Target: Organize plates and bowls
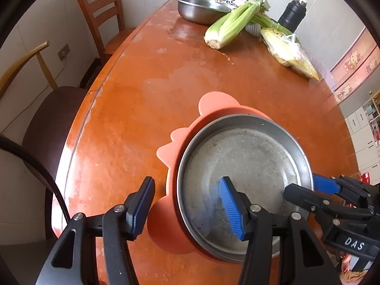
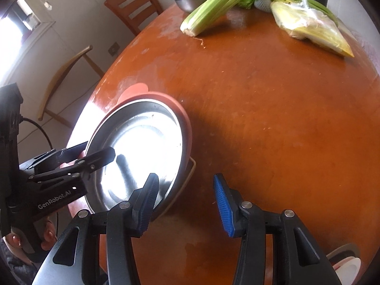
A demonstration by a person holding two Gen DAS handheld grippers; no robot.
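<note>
A steel plate (image 1: 244, 171) rests inside an orange silicone plate (image 1: 213, 104) near the table's front edge; both also show in the right wrist view, steel (image 2: 142, 147) and orange (image 2: 135, 90). My left gripper (image 1: 187, 206) is open and straddles the near left rim of the stacked plates, one finger outside, one over the steel plate. My right gripper (image 2: 185, 201) is open at the plates' right rim, with its left finger close to the rim and its right finger over bare table.
A steel bowl (image 1: 201, 7) stands at the table's far end with celery (image 1: 232, 21), bagged corn (image 1: 289, 52) and a black flask (image 1: 293, 14). Two chairs (image 1: 104, 16) stand at the left. White dishes (image 2: 349, 263) show at the lower right.
</note>
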